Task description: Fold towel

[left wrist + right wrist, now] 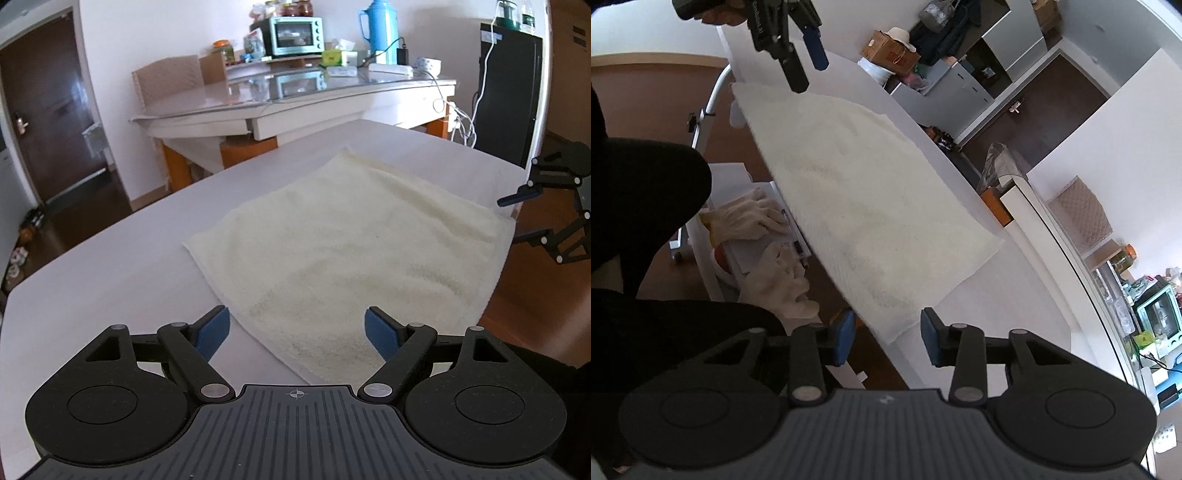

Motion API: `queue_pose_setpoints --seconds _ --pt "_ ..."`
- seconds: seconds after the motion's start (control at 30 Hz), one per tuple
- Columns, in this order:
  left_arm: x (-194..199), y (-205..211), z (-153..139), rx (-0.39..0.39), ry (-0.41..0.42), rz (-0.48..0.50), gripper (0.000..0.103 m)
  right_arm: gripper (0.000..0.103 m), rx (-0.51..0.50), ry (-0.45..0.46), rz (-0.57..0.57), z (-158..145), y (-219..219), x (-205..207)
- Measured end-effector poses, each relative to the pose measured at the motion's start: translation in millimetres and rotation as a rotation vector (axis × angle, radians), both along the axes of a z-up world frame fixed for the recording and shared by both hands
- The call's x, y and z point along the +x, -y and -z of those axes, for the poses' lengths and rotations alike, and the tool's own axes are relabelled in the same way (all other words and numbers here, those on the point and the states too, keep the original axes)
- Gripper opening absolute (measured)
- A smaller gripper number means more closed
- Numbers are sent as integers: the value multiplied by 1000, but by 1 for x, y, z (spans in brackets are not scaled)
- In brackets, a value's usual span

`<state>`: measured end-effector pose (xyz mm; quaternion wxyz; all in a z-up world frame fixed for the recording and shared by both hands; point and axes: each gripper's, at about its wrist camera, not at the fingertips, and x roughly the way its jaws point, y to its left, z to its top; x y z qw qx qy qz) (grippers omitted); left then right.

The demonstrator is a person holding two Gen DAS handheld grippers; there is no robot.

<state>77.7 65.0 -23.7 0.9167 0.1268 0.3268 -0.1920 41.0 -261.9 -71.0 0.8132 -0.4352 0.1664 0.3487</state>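
A cream towel lies flat on the white table, one edge along the table's near right rim. My left gripper is open, its blue pads either side of the towel's near corner, just above it. My right gripper is open at the towel's other near corner at the table edge. Each gripper shows in the other's view: the right one at the far right of the left wrist view, the left one at the top of the right wrist view. Neither holds anything.
A second table with a toaster oven, a blue thermos and cables stands behind. A black fridge is at the right. White gloves lie on a low shelf beside the table. A brown door is at the left.
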Motion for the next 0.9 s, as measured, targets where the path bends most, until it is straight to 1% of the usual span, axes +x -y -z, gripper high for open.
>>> queue_pose_setpoints --seconds 0.03,0.1,0.13,0.17,0.3,0.33,0.43,0.5,0.73,0.9 --pt "0 -1 1 0 -2 -5 85 31 1 -3 -2 0 1 0" --pt "0 -2 2 -1 -5 -16 86 18 0 -3 -11 -2 1 -2" --pt "-1 -2 2 -3 -5 -21 86 15 0 -3 -14 -3 1 -2" --pt "-1 -2 3 -4 -6 -26 86 9 2 -3 -15 -4 2 -3" --pt "-4 -5 6 -8 -17 -93 87 9 2 4 -16 -9 2 -5" --pt "-6 -7 8 -3 -21 -130 87 8 -1 9 -16 -10 2 -5" --pt "-12 -10 10 -4 -31 -168 88 8 -14 24 -19 -13 -1 -5" --pt "-18 -10 11 12 -36 -176 89 8 -15 32 -13 -15 -3 -2" --pt "-27 -9 18 24 -31 -192 93 8 4 33 2 -23 -5 5" --pt "-15 -13 19 13 -31 -194 94 8 -2 34 -4 -23 -10 9"
